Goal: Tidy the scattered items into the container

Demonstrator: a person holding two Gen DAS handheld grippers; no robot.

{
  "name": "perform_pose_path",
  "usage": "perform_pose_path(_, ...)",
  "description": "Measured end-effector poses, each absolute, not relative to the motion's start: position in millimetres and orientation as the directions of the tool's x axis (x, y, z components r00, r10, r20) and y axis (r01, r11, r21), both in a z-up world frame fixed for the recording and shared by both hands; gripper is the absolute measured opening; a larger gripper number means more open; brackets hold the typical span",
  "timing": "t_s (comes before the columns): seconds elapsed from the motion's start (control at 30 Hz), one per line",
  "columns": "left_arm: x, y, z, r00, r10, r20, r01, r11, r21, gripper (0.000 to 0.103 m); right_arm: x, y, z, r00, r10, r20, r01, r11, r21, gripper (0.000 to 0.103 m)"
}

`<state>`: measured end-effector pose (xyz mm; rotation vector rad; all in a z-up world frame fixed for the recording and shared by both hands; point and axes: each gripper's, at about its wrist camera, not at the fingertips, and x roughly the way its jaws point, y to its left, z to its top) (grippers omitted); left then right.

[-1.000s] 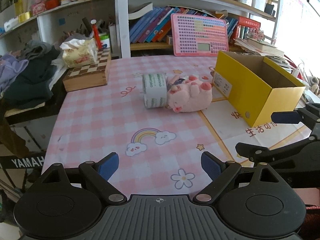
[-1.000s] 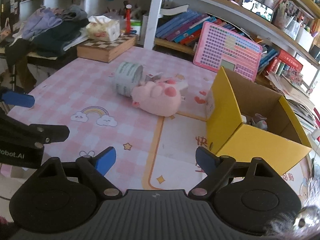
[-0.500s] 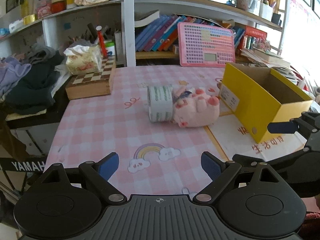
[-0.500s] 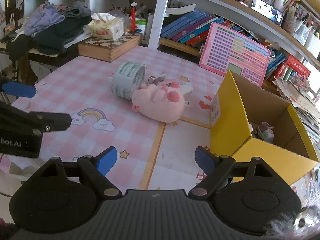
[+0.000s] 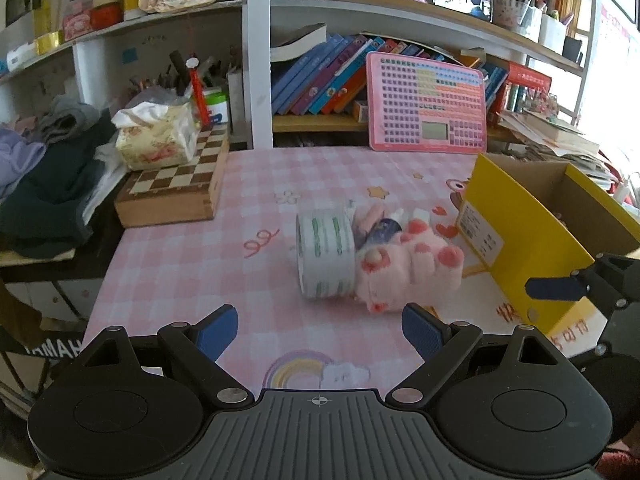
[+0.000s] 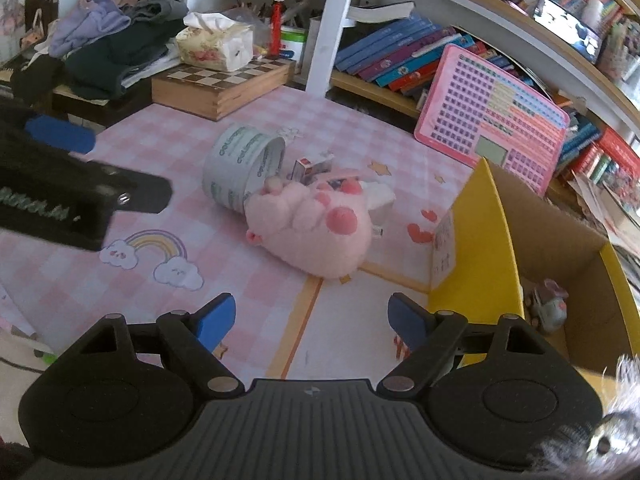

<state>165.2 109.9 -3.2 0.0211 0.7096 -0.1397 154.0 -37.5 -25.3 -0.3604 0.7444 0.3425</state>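
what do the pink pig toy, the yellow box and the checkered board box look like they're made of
Pink pig toy: soft plush fabric, judging by its fuzzy matte pile and rounded stuffed shape.
Yellow box: cardboard, probably; yellow outside, plain brown inside, thin folded walls.
Checkered board box: looks like wood, with a light brown smooth side and inlaid or printed squares on top.

- Roll of tape: wide, whitish with green print, tipped on its side on the pink checked tabletop, touching the plush toy.
- Plush toy: pink and fluffy, darker pink paw pads, lying on its back between the roll and the box.
- Small cartons: white with red marks, partly hidden behind the plush, details unclear.
- Yellow box: open-topped cardboard, brown inside, white label on its near end, standing just beside the plush.
- Small grey-pink toy: resting on the box's floor.
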Motion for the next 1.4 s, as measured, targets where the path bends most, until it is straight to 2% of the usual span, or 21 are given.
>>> perform_pose_path(0.2, 196.9, 104.4, -4.4, 0.749, -0.105, -0.654, 0.132, 0.991, -0.008, 0.091, 179.0, -32.8, -29.4, 0.670, 0.187, -0.718, -0.455, 0.868, -0.199, 0.085)
perform_pose_path(0.47, 236.5, 95.1, -13.0, 0.735, -0.089, -0.672, 0.123, 0.992, 0.003, 0.091, 206.1, -20.0, -38.6, 0.669, 0.156, -0.726, -0.478, 0.839, -0.260, 0.096)
perform_pose_path(0.93, 286.4, 81.4, -40.0, 0.689, -0.070, -0.722, 0.139, 0.990, 0.037, 0.090, 247.8, -14.5, -55.9, 0.614, 0.180, -0.769, -0.520, 0.824, -0.223, 0.097)
perform_pose_path(1.03, 289.7, 81.0, -43.4, 0.679, -0.072, -0.731, 0.140, 0.990, 0.033, 0.089, 251.1, -12.0, -59.1, 0.604, 0.177, -0.777, -0.527, 0.820, -0.224, 0.094)
perform_pose_path(1.13, 290.6, 80.9, -46.2, 0.671, -0.076, -0.737, 0.142, 0.989, 0.027, 0.081, 252.8, -12.2, -60.8, 0.594, 0.178, -0.785, -0.527, 0.823, -0.212, 0.084)
perform_pose_path(1.23, 290.6, 82.6, -47.5, 0.661, -0.091, -0.745, 0.142, 0.990, 0.005, 0.069, 253.2, -14.6, -58.9, 0.594, 0.192, -0.781, -0.522, 0.831, -0.193, 0.076)
perform_pose_path(1.3, 289.8, 83.8, -47.1, 0.655, -0.110, -0.748, 0.152, 0.988, -0.013, 0.061, 252.4, -16.4, -58.6, 0.595, 0.198, -0.779, -0.523, 0.832, -0.188, 0.072)
perform_pose_path(1.37, 288.4, 83.9, -45.6, 0.652, -0.132, -0.746, 0.166, 0.986, -0.030, 0.044, 251.9, -16.9, -58.3, 0.597, 0.198, -0.777, -0.522, 0.832, -0.189, 0.067)
perform_pose_path(1.4, 287.5, 83.9, -44.5, 0.657, -0.136, -0.742, 0.167, 0.985, -0.033, 0.044, 251.0, -17.7, -57.4, 0.596, 0.203, -0.776, -0.524, 0.831, -0.185, 0.065)
